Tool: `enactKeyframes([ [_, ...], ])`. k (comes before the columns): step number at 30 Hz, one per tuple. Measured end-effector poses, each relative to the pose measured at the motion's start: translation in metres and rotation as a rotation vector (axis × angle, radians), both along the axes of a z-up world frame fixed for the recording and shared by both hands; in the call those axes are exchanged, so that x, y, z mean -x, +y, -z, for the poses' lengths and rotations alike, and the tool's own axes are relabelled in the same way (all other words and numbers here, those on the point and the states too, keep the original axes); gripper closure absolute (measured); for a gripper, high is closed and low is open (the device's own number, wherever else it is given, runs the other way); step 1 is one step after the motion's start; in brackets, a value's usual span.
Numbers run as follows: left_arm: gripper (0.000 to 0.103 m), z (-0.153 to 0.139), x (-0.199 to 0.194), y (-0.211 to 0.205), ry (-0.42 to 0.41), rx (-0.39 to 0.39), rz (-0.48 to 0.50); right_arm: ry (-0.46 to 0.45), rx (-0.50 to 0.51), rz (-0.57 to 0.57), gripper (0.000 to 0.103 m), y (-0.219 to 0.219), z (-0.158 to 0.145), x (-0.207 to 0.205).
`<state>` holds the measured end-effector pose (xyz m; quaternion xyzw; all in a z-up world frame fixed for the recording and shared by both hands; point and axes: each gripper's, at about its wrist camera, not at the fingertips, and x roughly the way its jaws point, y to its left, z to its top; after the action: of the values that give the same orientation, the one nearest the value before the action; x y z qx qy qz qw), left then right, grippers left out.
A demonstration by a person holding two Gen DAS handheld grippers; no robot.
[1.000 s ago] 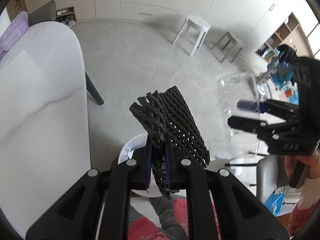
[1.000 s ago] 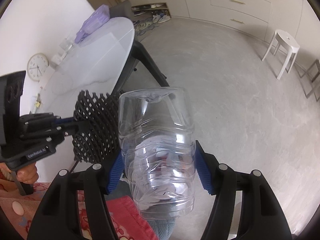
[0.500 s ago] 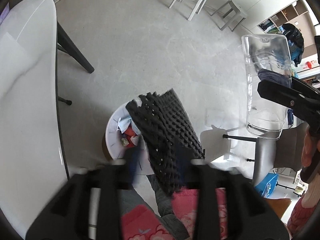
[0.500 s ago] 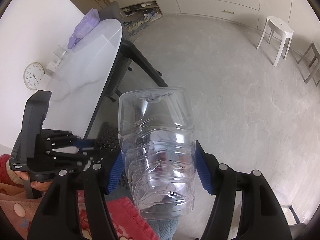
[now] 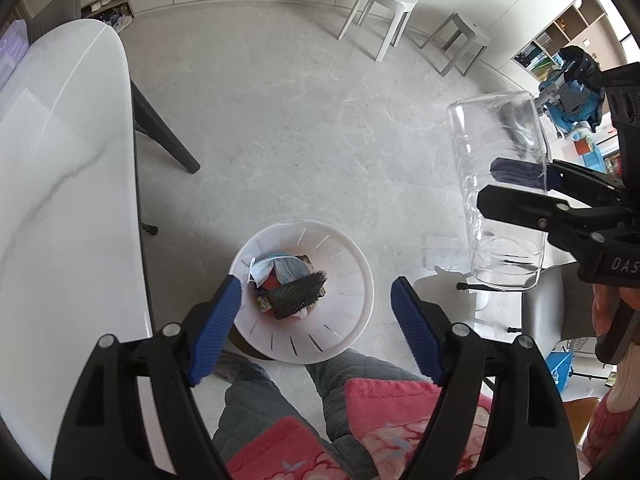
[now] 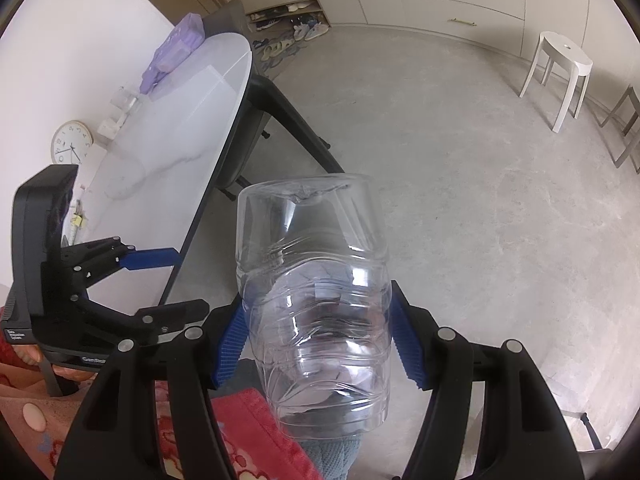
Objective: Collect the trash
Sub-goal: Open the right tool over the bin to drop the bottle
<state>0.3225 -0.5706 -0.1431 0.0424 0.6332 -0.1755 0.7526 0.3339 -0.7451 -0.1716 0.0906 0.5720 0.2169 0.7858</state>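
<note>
From the left wrist view, the white marble table point(image 5: 60, 184) fills the left side of the frame, and the white trash bin point(image 5: 344, 280) stands on the grey floor just beside its edge. The left gripper point(image 5: 316, 312) hangs above the bin with its blue pads point(image 5: 218, 314) spread wide and nothing between them. Inside the bin lies the black foam net point(image 5: 298, 294), resting on a blue face mask point(image 5: 276, 268) and other coloured scraps that are too small to identify. To the right of the bin and above floor level, the right gripper point(image 5: 516, 188) appears side-on, closed around a clear plastic bottle point(image 5: 500, 196); the bottle is well apart from the bin. Beyond the bin stand a white stool point(image 5: 380, 12) and a grey stool point(image 5: 460, 40). The right wrist view does not show the bin or its contents. It does show what the other view lacks: a round wall clock point(image 6: 72, 142) and a lilac package point(image 6: 174, 50) at the far end of the table point(image 6: 172, 136). In this view the left gripper point(image 6: 160, 280) appears at the left, fingers parted and empty, beside the table edge. At centre, the right gripper point(image 6: 320, 346) clamps the bottle point(image 6: 316, 280) between both blue pads point(image 6: 408, 344), the flat base pointing away from the camera. The bottle walls are creased and it looks empty. The white stool point(image 6: 560, 72) stands at the far right.
</note>
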Motion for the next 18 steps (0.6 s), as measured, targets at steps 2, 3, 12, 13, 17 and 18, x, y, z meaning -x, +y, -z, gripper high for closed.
enactKeyframes([
  [2, 0.024, -0.004, 0.001, 0.002, -0.01, -0.004, -0.007, 0.006, 0.004, -0.006, 0.038, 0.002, 0.003, 0.0],
  [3, 0.023, -0.007, 0.003, 0.004, -0.019, -0.007, -0.013, 0.009, 0.011, -0.01, 0.038, 0.003, 0.005, -0.001],
  [12, 0.011, -0.03, 0.003, 0.027, -0.112, -0.045, -0.085, 0.076, 0.019, -0.096, 0.037, 0.045, 0.048, 0.005],
  [13, 0.011, -0.03, 0.003, 0.029, -0.112, -0.047, -0.09, 0.09, 0.02, -0.109, 0.036, 0.053, 0.057, 0.005],
  [17, 0.011, -0.03, 0.006, 0.035, -0.111, -0.056, -0.104, 0.136, 0.062, -0.138, 0.009, 0.073, 0.082, 0.007],
  [18, 0.011, -0.03, 0.006, 0.036, -0.109, -0.059, -0.106, 0.154, 0.082, -0.146, 0.007, 0.078, 0.09, 0.008],
])
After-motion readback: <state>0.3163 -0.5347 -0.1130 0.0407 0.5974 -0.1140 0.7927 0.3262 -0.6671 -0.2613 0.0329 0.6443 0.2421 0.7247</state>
